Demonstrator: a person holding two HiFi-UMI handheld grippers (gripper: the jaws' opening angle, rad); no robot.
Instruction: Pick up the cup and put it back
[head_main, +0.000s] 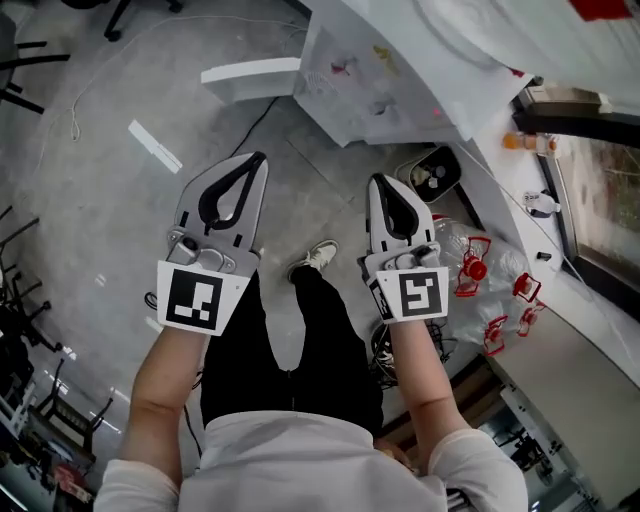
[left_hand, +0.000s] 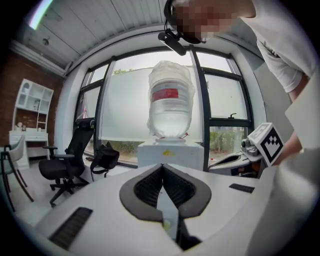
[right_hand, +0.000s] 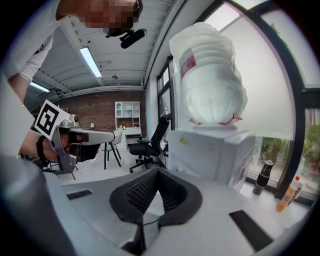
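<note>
Pointing toward water dispenser (left_hand: 170, 155), seemingly | left gripper (head_main: 261, 157): jaws together, empty | right gripper (head_main: 378, 181): jaws together, empty

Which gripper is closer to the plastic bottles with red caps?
Right. In the head view the right gripper is just left of the plastic bottles; the left gripper is farther left.

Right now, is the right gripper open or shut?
Shut. In its own view the right gripper has its jaw tips touching, with nothing between them.
</note>
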